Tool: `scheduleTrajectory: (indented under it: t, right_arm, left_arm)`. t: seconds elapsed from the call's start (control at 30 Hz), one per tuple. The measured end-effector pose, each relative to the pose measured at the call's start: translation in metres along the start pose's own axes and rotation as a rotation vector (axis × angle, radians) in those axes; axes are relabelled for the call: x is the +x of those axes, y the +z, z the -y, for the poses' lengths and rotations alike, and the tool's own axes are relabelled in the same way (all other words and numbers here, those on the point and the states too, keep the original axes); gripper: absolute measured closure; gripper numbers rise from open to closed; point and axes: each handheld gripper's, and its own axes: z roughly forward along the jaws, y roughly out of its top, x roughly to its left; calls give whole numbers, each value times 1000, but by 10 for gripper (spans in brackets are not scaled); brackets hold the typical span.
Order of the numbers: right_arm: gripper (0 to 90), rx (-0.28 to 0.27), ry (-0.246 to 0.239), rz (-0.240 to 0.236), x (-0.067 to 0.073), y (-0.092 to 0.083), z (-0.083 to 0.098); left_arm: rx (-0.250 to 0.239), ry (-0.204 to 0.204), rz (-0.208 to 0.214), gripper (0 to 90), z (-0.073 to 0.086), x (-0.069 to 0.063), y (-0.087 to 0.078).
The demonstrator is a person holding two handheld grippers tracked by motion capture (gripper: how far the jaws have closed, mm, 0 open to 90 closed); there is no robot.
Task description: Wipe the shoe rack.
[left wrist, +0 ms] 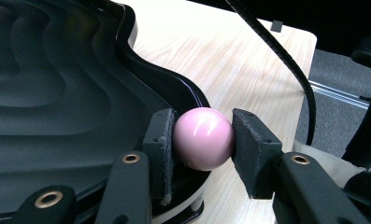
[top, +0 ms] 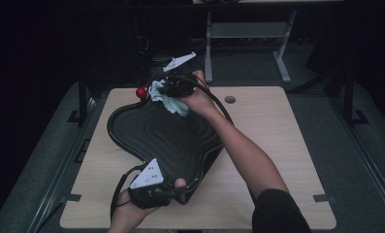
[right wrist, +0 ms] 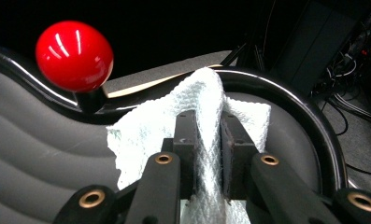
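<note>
The bench (top: 277, 145) is seen across the middle of the high view, pale wood, with a large black tray (top: 166, 141) laid slantwise from lower centre towards upper left. The tray is judged stiff, glossy and rather slippery, its rippled floor awkward to grasp, so the ball knobs at its rim are the sensible holds. At lower centre the left tongs (left wrist: 204, 140) are closed on the pink knob (left wrist: 204, 138), both pads pressed to its sides; the tray is thereby steadied. At the tray's upper end, beside the red knob (right wrist: 74, 55), the right tongs (right wrist: 206, 135) are pinched narrowly on a white paper towel (right wrist: 146, 133). The towel is judged light, soft and easily torn; it is gripped at a raised fold, its loose part lying on the tray floor.
</note>
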Motion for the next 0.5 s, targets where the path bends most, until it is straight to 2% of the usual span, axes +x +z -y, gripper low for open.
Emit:
scheduleTrajectory:
  t: [0.1, 0.17, 0.23, 0.3, 0.37, 0.5]
  right_arm:
    - [786, 0, 32, 34, -10, 1, 0]
    - [787, -2, 38, 37, -11, 1, -1]
    - [786, -7, 13, 12, -5, 2, -3]
    - [786, -5, -21, 13, 1, 4, -5]
    - [785, -3, -2, 15, -5, 6, -6]
    - [786, -4, 49, 63, -22, 6, -4]
  left_arm:
    - [2, 1, 4, 603, 0, 0, 0]
    - [2, 1, 4, 603, 0, 0, 0]
    - [3, 1, 5, 603, 0, 1, 0]
    - [2, 0, 3, 603, 0, 1, 0]
    - [1, -2, 4, 603, 0, 1, 0]
    - [2, -2, 4, 603, 0, 1, 0]
